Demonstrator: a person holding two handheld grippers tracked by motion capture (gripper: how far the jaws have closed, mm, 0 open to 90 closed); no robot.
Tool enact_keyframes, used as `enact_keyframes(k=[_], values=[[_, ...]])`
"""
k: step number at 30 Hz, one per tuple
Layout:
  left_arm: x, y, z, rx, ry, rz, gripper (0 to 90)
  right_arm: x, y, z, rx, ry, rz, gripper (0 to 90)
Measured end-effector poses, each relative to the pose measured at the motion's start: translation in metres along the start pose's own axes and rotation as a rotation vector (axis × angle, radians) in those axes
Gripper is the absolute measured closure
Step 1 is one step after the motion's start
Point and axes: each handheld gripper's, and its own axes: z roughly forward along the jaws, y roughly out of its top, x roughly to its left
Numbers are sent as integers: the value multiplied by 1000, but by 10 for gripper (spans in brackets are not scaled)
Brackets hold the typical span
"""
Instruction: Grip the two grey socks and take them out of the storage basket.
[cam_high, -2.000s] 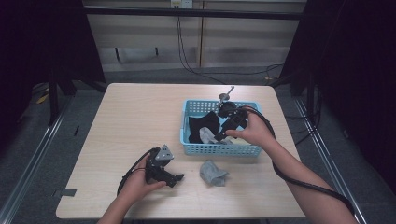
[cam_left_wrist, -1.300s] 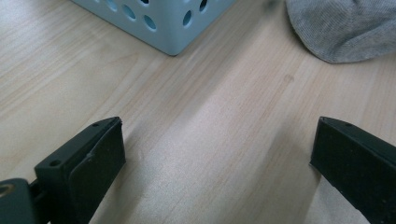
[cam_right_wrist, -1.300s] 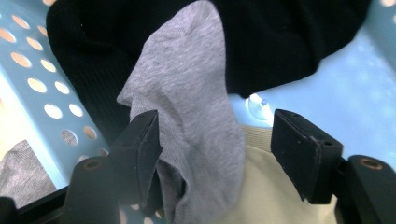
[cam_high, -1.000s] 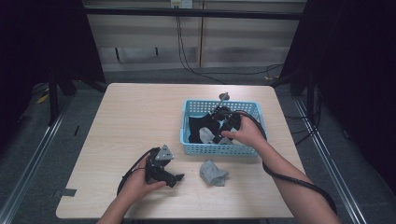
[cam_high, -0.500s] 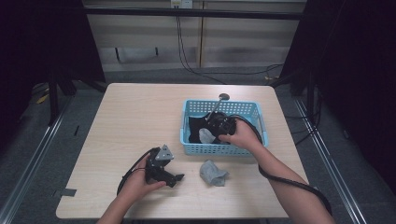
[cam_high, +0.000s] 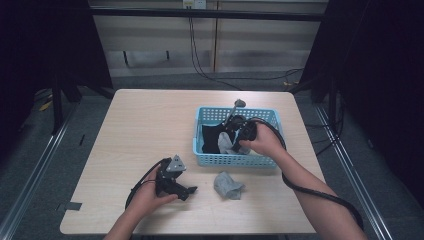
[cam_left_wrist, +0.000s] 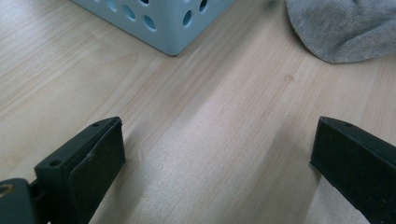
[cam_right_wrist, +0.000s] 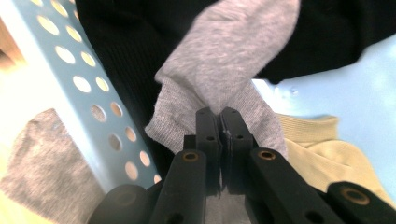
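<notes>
Pinched between the closed right tongs (cam_right_wrist: 219, 122), a grey sock (cam_right_wrist: 224, 79) sits inside the blue basket (cam_high: 210, 159), which stands right of the middle of the tabletop (cam_high: 145, 120). These tongs have just been closing on it. A black cloth (cam_right_wrist: 126, 56) and a yellow cloth (cam_right_wrist: 322, 154) lie beside it. Another grey sock (cam_high: 227, 185) lies just outside the basket, toward the near edge. The left tongs (cam_high: 191, 190) rest open near that edge, with nothing between them.

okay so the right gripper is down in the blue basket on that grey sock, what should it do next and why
Probably lift straight up: the right gripper has just closed and pinches the grey sock inside the blue basket, and another grey sock already lies outside on the table.
</notes>
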Motion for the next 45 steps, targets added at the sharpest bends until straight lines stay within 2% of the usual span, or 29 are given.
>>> enact_keyframes(k=[11,20,24,29,31,32,34,35,45], values=[[0,0,0,0,0,2,23,-10,-6,-31,-82,-12,29,879],[0,0,0,-1,-1,2,23,-8,-8,-48,-99,-19,16,879],[0,0,0,-1,-1,2,23,-3,-8,-55,-106,-16,11,879],[0,0,0,1,0,2,23,7,-12,-63,-124,-12,-26,879],[0,0,0,1,0,2,23,9,-12,-64,-122,-13,-17,879],[0,0,0,1,1,2,23,10,-13,-64,-127,-13,-39,879],[0,0,0,1,1,2,23,14,-14,-66,-124,-10,-40,879],[0,0,0,1,1,2,23,17,-15,-68,-132,-8,-58,879],[0,0,0,1,1,2,23,40,-21,-80,-145,4,-109,879]])
